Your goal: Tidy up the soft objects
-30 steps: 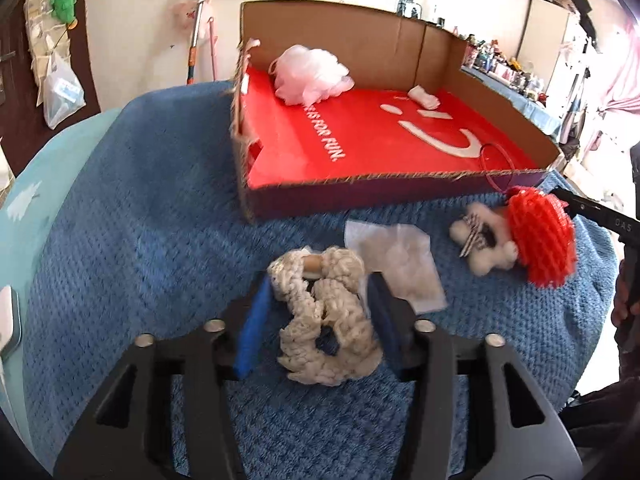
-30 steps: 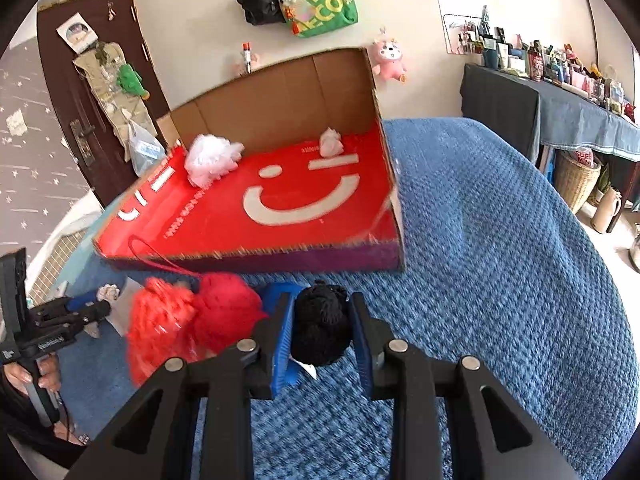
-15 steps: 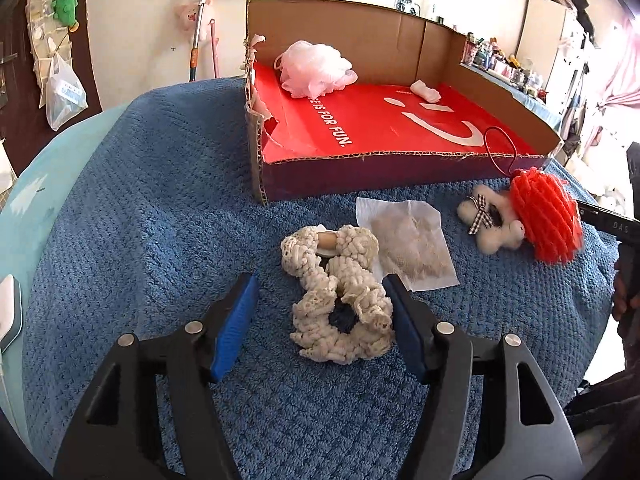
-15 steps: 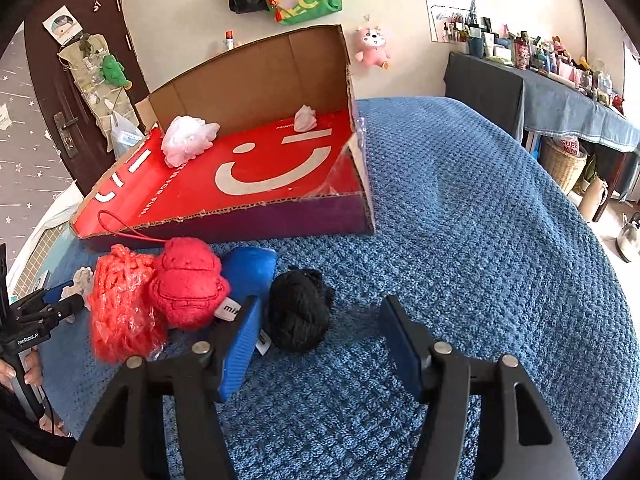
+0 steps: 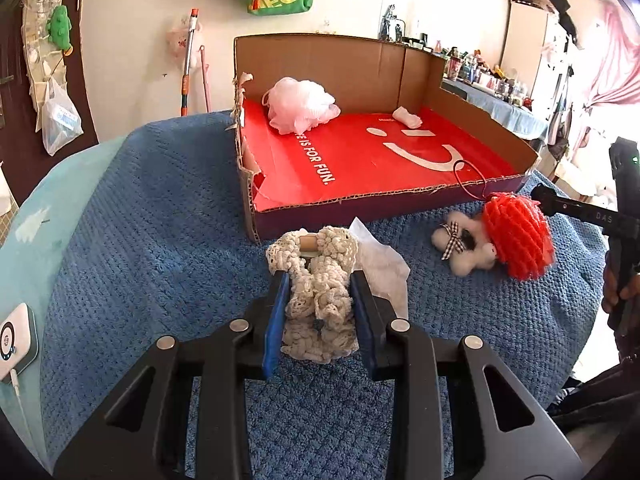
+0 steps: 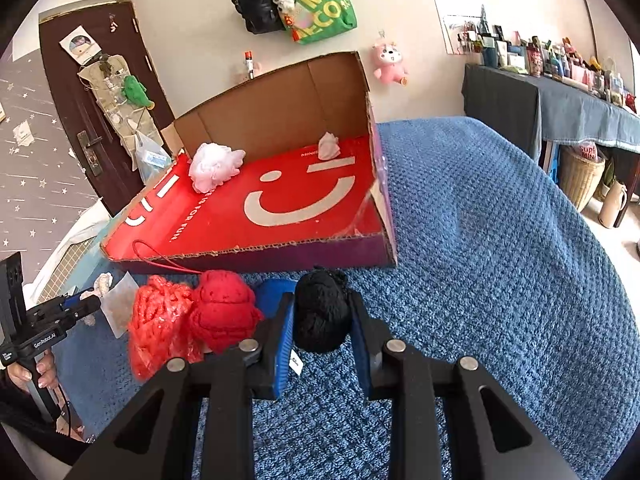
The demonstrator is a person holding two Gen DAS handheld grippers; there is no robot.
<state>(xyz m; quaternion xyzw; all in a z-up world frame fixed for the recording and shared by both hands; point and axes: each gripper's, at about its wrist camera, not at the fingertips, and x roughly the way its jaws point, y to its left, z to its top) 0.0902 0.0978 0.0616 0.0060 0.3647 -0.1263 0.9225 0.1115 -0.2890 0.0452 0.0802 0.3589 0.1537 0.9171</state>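
Observation:
My left gripper (image 5: 320, 300) is shut on a cream crochet piece (image 5: 316, 280), held just above the blue blanket in front of the cardboard box (image 5: 320, 60). My right gripper (image 6: 322, 316) is shut on a black knitted ball (image 6: 322, 310) near the box's front wall (image 6: 280, 260). A white mesh pouf (image 5: 300, 104) and a small white soft piece (image 5: 407, 117) lie in the box on its red floor. A red mesh pouf (image 5: 518, 236) and a small white plush (image 5: 460, 246) lie to the right. A red knitted toy (image 6: 224, 312) and a blue soft thing (image 6: 272, 294) lie left of the black ball.
A white paper sheet (image 5: 380, 264) lies under the crochet piece. A white device (image 5: 14, 340) with a cable sits at the blanket's left edge. A shelf of bottles (image 6: 560, 60) and a wicker basket (image 6: 580, 176) stand right of the bed. Bags hang on the wall (image 6: 320, 4).
Both grippers were shut a second ago, stood open half a second ago, and have closed again, the left on the crochet piece and the right on the black ball. Both objects are lifted slightly.

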